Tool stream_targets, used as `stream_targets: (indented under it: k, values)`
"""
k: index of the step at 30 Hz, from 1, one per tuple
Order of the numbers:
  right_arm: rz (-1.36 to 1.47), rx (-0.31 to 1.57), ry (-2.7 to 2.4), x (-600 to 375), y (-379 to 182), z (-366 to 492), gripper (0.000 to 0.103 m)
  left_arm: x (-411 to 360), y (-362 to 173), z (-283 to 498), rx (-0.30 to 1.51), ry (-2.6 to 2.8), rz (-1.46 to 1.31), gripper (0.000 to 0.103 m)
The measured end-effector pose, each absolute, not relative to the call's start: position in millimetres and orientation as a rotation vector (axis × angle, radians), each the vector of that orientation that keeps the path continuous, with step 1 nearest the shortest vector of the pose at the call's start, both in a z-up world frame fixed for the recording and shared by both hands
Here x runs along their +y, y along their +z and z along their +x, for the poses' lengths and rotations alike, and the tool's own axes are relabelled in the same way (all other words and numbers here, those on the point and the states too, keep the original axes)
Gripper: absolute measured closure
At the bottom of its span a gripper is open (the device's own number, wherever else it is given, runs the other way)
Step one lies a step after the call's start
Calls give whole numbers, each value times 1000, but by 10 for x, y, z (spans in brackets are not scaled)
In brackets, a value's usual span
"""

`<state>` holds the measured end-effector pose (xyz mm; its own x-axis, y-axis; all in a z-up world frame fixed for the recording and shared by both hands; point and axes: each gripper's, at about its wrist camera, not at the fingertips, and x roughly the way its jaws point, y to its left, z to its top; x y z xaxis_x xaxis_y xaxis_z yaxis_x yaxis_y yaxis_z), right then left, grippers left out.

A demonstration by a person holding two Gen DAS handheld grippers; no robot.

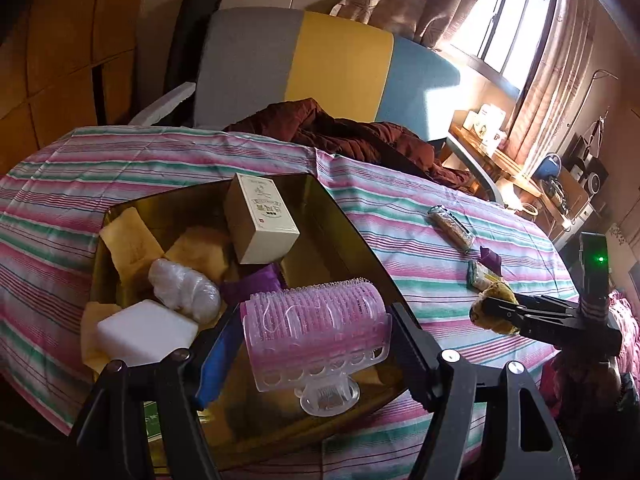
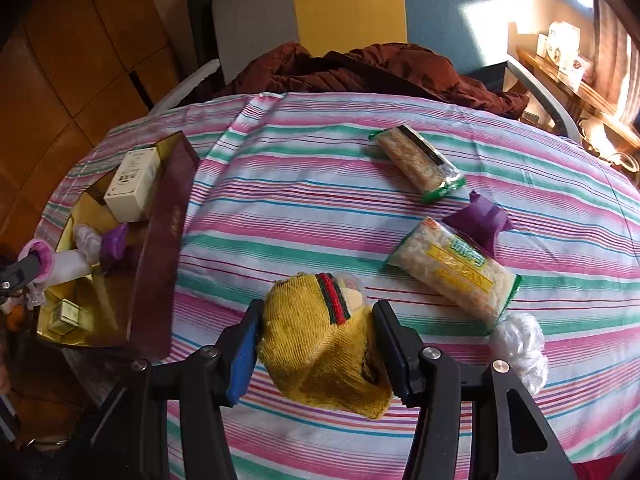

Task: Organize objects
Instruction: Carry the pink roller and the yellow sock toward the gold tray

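My left gripper (image 1: 316,344) is shut on a pink plastic hair roller (image 1: 316,328) and holds it over the near end of a gold-lined box (image 1: 336,208). The box holds a cream carton (image 1: 260,220), a white block (image 1: 148,332), a clear plastic bundle (image 1: 184,288) and a purple piece (image 1: 250,284). My right gripper (image 2: 316,340) is shut on a yellow knitted cloth (image 2: 320,344) with a red-green stripe, just above the striped tablecloth (image 2: 300,200). The right gripper also shows in the left wrist view (image 1: 496,312), right of the box.
On the cloth to the right lie two snack packets (image 2: 420,164) (image 2: 456,276), a purple wrapper (image 2: 480,220) and a crumpled clear bag (image 2: 520,348). A maroon jacket (image 2: 360,68) lies at the table's far edge before a grey-yellow-blue chair (image 2: 348,4). The box (image 2: 160,248) stands at left.
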<state>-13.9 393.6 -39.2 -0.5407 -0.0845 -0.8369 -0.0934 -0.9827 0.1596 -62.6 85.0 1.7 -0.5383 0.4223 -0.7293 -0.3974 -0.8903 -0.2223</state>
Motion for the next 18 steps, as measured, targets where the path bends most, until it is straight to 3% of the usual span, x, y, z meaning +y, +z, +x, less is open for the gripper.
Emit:
stream_targets:
  k: [18]
  values:
    - [-1555,250,2989,2672,-160,-168,48,604,127,-536,-10,2490,-1055,30]
